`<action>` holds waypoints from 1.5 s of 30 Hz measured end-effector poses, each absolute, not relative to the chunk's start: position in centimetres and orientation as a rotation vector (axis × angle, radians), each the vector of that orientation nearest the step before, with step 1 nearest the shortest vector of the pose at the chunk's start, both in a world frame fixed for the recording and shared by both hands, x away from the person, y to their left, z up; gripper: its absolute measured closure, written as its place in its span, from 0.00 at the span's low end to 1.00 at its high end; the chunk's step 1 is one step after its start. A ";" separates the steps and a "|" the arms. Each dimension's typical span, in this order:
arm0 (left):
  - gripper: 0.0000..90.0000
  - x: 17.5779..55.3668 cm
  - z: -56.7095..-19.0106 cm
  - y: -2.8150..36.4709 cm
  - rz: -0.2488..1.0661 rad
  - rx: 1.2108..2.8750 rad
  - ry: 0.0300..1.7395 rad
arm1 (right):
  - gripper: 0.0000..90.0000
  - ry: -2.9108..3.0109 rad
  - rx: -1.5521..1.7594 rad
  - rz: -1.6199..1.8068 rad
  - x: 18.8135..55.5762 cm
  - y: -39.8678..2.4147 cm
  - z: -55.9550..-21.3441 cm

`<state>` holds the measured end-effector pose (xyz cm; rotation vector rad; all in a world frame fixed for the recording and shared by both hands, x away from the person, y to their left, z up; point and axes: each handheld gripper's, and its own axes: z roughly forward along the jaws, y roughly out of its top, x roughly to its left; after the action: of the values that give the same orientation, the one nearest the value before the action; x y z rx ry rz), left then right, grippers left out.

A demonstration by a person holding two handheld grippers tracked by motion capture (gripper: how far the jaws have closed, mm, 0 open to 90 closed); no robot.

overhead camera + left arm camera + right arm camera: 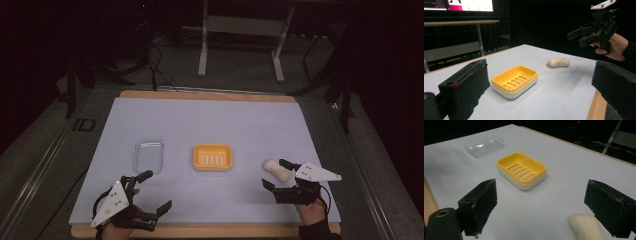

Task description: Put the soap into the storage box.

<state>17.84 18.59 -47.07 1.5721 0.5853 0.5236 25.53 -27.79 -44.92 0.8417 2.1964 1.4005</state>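
Nearest me, my left gripper point(153, 191) hovers with jaws spread, empty. Beyond sit a clear lid point(148, 154), then the yellow soap dish point(213, 157). Rightmost, the soap bar point(276, 169) lies diagonally, just beside my right gripper point(277, 174), jaws wide apart.

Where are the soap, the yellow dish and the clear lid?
soap point(558, 62), left gripper view, middle of the bar
yellow dish point(213, 157), high view, slotted floor
clear lid point(484, 145), right gripper view, its flat centre

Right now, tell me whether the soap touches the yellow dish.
Apart. In the left gripper view, bare white table lies between the soap and the yellow dish; the high view shows the same gap.
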 end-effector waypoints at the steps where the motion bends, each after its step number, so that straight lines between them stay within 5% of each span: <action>1: 0.01 17.8 -47.1 18.6 0.522 1.573 0.587 | 0.12 2.195 0.840 1.397 25.5 -27.7 -44.9; 21: 0.01 17.8 -47.3 18.3 0.501 1.615 0.610 | 0.11 2.288 0.780 1.399 26.2 -26.8 -44.1; 45: 0.01 17.8 -47.4 18.1 0.503 1.646 0.592 | 0.13 2.615 0.817 0.977 28.0 -26.2 -44.8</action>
<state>17.79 18.05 -47.39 1.6464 0.5921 0.5026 27.97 -26.18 -44.82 0.8169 2.6147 0.9775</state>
